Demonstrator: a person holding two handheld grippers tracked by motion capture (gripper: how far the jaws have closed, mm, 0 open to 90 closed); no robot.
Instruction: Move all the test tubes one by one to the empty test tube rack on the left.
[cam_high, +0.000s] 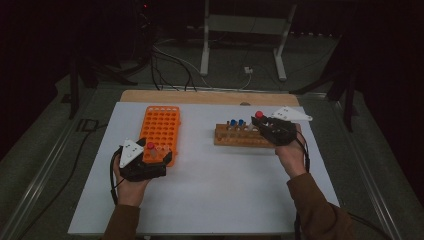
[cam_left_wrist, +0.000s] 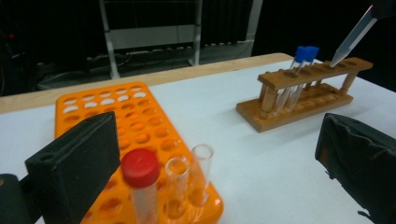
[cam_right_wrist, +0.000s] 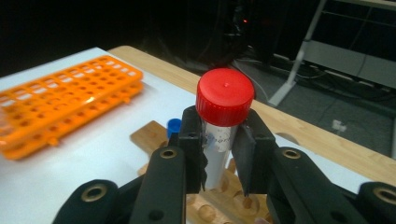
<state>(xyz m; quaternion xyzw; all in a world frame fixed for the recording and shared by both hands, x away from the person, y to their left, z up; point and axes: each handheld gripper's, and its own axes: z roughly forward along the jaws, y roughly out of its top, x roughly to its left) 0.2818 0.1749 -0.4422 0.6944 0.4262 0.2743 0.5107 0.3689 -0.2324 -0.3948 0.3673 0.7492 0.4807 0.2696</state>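
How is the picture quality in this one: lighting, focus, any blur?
High view: dim, the white table lit and the room behind near black. Left gripper view: the orange rack and wooden rack are fairly sharp, the near red-capped tube soft. Right gripper view: the held tube's red cap is sharp, the orange rack slightly smeared.

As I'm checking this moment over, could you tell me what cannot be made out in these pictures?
- Red-capped tube in the right gripper: its lower end is hidden by the jaws in the right gripper view.
- Label on that tube: blurred.
- Wooden rack: its right end is covered by the gripper in the high view.
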